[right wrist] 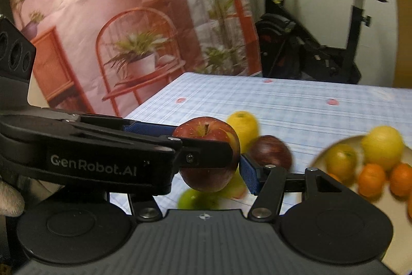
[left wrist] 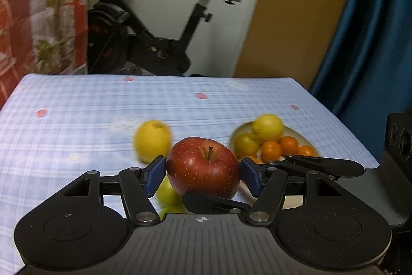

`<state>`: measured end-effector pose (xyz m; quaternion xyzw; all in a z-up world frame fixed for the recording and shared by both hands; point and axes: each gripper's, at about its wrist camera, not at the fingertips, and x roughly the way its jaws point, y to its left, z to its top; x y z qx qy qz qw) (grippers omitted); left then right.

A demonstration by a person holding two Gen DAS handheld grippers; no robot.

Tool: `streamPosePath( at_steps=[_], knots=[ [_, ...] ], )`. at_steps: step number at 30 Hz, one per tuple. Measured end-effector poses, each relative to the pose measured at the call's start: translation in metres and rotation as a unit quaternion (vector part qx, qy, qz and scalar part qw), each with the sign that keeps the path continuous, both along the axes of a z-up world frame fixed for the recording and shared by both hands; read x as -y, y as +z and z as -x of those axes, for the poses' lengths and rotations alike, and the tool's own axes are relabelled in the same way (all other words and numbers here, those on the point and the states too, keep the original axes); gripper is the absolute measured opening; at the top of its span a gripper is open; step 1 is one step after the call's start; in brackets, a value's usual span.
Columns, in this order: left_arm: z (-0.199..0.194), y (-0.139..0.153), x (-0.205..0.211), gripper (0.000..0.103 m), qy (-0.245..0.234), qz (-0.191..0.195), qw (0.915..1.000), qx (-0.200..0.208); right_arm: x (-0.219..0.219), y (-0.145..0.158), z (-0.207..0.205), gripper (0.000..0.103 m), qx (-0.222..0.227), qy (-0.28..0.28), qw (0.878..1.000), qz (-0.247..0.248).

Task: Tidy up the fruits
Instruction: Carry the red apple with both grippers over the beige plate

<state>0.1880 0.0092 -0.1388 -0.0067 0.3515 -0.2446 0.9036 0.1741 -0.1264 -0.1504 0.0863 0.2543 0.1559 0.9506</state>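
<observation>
My left gripper (left wrist: 203, 173) is shut on a red apple (left wrist: 203, 168), its blue pads pressing both sides, held above the checked tablecloth. From the right wrist view the same red apple (right wrist: 209, 154) sits in the left gripper's fingers (right wrist: 144, 146), which cross in front of my right gripper (right wrist: 213, 172). My right gripper is open and holds nothing. A yellow lemon (left wrist: 152, 141) lies on the cloth behind the apple. A darker red apple (right wrist: 270, 152) and green fruits (right wrist: 195, 199) lie on the cloth. A white plate (left wrist: 296, 134) at the right holds lemons and small oranges (left wrist: 271, 150).
The table with blue checked cloth (left wrist: 77, 120) ends at the far edge. An exercise bike (left wrist: 154, 25) stands behind it. A red printed curtain (right wrist: 103, 17) hangs at the left, a blue curtain (left wrist: 365, 30) at the right.
</observation>
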Motion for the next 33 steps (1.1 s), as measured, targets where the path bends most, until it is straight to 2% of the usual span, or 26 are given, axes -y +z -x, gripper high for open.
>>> streamPosePath(
  at_steps=[7,16,20,33],
  knots=[
    [-0.003,-0.007,0.064,0.066,-0.058,-0.031,0.9978,-0.007,0.058,-0.009,0.028,0.06,-0.004,-0.059,0.998,-0.038],
    [-0.015,-0.027,0.126,0.065,-0.107,-0.058,0.9923,-0.022,0.108,-0.024,0.046,0.06,-0.019,-0.127,0.991,-0.03],
    [-0.017,-0.037,0.127,0.065,-0.106,-0.063,0.9921,-0.023,0.119,-0.034,0.047,0.06,-0.028,-0.132,0.99,-0.039],
    [-0.02,-0.04,0.129,0.063,-0.098,-0.068,0.9925,-0.026,0.113,-0.037,0.038,0.06,-0.036,-0.123,0.991,-0.027]
  ],
)
